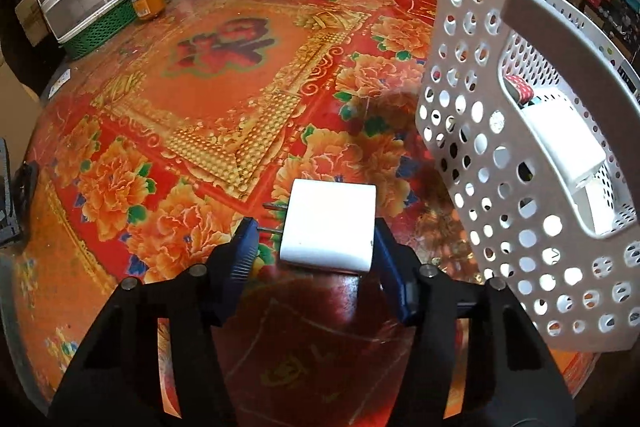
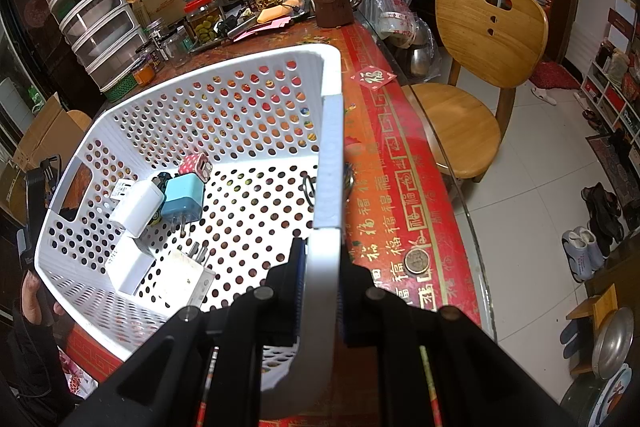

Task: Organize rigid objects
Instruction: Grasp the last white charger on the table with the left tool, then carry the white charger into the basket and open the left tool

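The left gripper (image 1: 314,243) is straddling a white charger block (image 1: 329,225) lying on the floral tablecloth (image 1: 208,99), its 2 prongs pointing left; the right pad is touching the block's side while the left pad is standing just clear, so the jaws are not yet clamping it. To the right, the white perforated basket (image 2: 240,99) is sitting tilted, and the right gripper (image 2: 320,291) is pinching its near rim, jaws closed tight. Inside are lying a blue charger (image 2: 182,201) and several white ones.
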